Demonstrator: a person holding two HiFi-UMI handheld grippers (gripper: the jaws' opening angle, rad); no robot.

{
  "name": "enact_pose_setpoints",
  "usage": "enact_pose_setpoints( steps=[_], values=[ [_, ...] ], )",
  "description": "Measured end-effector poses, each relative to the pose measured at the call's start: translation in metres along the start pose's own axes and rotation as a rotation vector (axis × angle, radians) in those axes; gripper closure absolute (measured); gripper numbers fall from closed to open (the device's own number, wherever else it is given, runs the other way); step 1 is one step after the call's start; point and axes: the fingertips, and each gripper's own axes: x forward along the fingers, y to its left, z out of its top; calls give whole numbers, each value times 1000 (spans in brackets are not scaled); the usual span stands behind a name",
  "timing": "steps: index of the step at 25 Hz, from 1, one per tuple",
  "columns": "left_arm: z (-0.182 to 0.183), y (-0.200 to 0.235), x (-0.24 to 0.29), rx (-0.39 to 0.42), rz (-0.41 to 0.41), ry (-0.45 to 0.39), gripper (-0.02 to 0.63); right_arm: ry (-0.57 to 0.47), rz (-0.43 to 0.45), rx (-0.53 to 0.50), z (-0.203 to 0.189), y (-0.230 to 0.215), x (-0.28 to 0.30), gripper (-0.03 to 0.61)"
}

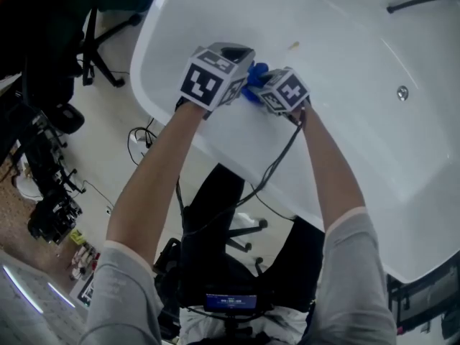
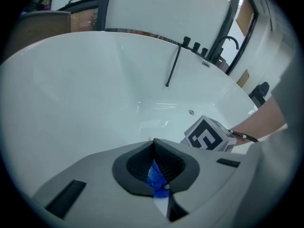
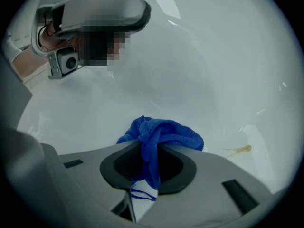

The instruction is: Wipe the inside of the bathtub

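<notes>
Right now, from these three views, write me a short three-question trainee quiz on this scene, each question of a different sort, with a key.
1. True or false: the right hand-held gripper is shut on the blue cloth.
2. What is between the jaws of the left hand-held gripper? A) nothing B) the blue cloth C) a sponge
3. Fill in: a small ___-coloured smear lies on the bathtub wall near the cloth.

Key: 1 true; 2 B; 3 yellow.
</notes>
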Motion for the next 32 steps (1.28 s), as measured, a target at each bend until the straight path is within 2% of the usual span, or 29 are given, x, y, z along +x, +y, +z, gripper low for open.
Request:
enact_pose_setpoints(
  steps=[4, 9, 13, 16, 19, 22, 24, 28, 32],
  values=[
    [-8, 6, 17, 32, -20, 35, 612, -21, -4, 50, -5, -15, 17, 499],
    [-14, 0, 40, 27, -46, 71, 611, -33, -15, 103, -19, -41, 29, 497],
    [-16, 5, 55, 34, -34, 94, 612, -2, -44, 92, -26, -59, 41, 498],
    [-8, 5, 68, 35, -33, 86, 612, 27, -83, 77, -30, -77, 48, 497],
    [-9, 4, 77, 35, -37, 83, 612, 31, -87, 49, -29, -78, 62, 497],
    [-15, 6, 81, 31, -37, 85, 612, 149, -185, 43, -55, -100, 74, 497],
    [-19, 8, 82, 27, -35, 91, 612, 191, -265, 33, -65, -119, 72, 497],
    [-23, 10, 84, 23, -35, 94, 612, 158, -365, 34, -66, -147, 58, 499],
    [-22, 7, 87, 20, -42, 83, 611, 112, -411, 31, -59, -167, 36, 497]
  ],
)
